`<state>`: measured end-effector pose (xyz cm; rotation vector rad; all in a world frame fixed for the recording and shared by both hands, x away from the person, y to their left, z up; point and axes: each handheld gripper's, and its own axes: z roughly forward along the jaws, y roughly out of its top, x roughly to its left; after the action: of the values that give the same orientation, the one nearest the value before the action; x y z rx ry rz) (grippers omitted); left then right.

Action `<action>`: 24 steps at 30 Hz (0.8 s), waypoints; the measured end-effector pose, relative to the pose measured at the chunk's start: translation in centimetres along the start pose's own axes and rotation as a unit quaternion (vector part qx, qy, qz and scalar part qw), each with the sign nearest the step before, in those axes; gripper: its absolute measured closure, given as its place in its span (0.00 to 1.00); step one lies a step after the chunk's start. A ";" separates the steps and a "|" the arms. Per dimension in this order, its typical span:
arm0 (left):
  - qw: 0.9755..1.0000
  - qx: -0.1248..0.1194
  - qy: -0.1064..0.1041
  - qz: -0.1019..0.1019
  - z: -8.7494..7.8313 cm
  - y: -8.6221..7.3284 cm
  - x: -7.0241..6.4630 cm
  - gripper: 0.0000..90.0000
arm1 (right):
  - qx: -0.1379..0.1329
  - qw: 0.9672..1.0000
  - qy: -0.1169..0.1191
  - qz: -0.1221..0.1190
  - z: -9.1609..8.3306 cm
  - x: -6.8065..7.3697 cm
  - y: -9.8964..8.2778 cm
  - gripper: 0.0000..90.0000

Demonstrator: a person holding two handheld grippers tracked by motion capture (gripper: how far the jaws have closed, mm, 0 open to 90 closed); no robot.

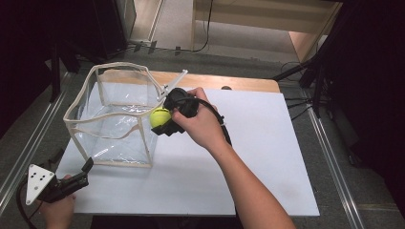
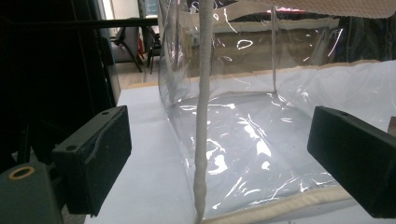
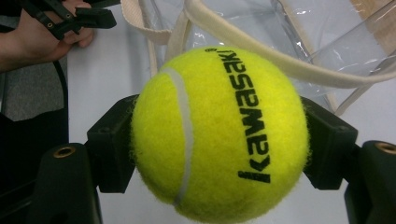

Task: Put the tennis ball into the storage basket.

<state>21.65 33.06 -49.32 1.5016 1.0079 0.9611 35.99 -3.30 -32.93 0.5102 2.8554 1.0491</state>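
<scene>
A: How is the right gripper [image 1: 165, 125] seen?

B: Its jaws are clenched on a yellow tennis ball [image 1: 160, 116], which is pressed between both black pads. In the high view the ball is held just beside the near right corner of the clear bag [image 1: 114, 119], at the level of its cream rim.

A: And the left gripper [image 1: 86, 168]?

B: Its jaws are spread wide with nothing between the pads. It is held low at the near left edge of the white board [image 1: 267, 157], pointed at the bag.

A: What is added by the gripper views?

B: "Kawasaki" is read on the ball [image 3: 219, 133] in the right gripper view. The bag's cream seam [image 2: 201, 121] and creased floor are shown close up in the left gripper view.
</scene>
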 end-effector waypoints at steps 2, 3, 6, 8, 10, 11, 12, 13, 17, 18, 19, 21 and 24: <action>1.000 -0.001 0.000 0.000 0.0 0.0 0.0 0.07 | -0.001 1.000 0.001 0.003 0.0 0.0 0.1 0.26; 1.000 0.000 0.000 0.000 0.0 0.0 0.0 0.07 | -0.002 1.000 0.001 0.002 -0.1 -0.1 0.2 0.26; 1.000 -0.001 -0.001 -0.001 0.0 0.0 0.0 0.08 | -0.003 1.000 0.001 0.002 -0.3 -0.3 0.5 0.26; 1.000 -0.002 0.000 -0.002 0.0 0.0 0.0 0.08 | -0.004 1.000 -0.001 0.001 -0.5 -0.4 0.6 0.26; 1.000 -0.002 -0.001 -0.002 0.0 0.0 0.0 0.07 | -0.002 1.000 -0.003 0.002 -0.6 -0.4 0.7 0.26; 1.000 -0.002 -0.001 -0.002 0.0 0.0 0.0 0.07 | -0.003 1.000 -0.003 0.002 -0.7 -0.5 0.8 0.26; 1.000 -0.001 0.000 -0.002 0.0 0.0 0.0 0.08 | -0.004 1.000 -0.004 0.002 -0.8 -0.5 0.9 0.26; 1.000 -0.001 0.000 -0.002 0.0 0.0 0.0 0.08 | -0.004 1.000 -0.004 0.002 -0.8 -0.5 0.9 0.26; 1.000 -0.002 -0.001 -0.001 0.1 0.0 0.0 0.08 | -0.006 1.000 -0.008 -0.001 -1.1 -0.8 1.4 0.26; 1.000 -0.001 -0.001 -0.001 0.0 0.0 0.0 0.08 | -0.005 1.000 -0.009 0.001 -1.2 -0.9 1.6 0.26; 1.000 -0.001 -0.001 -0.002 0.1 0.0 0.0 0.08 | -0.006 1.000 -0.009 -0.001 -1.3 -1.0 1.7 0.26; 1.000 -0.001 -0.001 -0.001 0.0 0.0 0.0 0.07 | -0.004 1.000 -0.008 0.001 -1.3 -1.0 1.8 0.26; 1.000 -0.001 -0.001 -0.001 0.1 0.0 0.0 0.08 | -0.005 1.000 -0.011 0.002 -1.4 -1.3 2.3 0.26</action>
<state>21.70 33.03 -49.33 1.5000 1.0064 0.9583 37.62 -3.00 -30.46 0.5230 2.8304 1.0507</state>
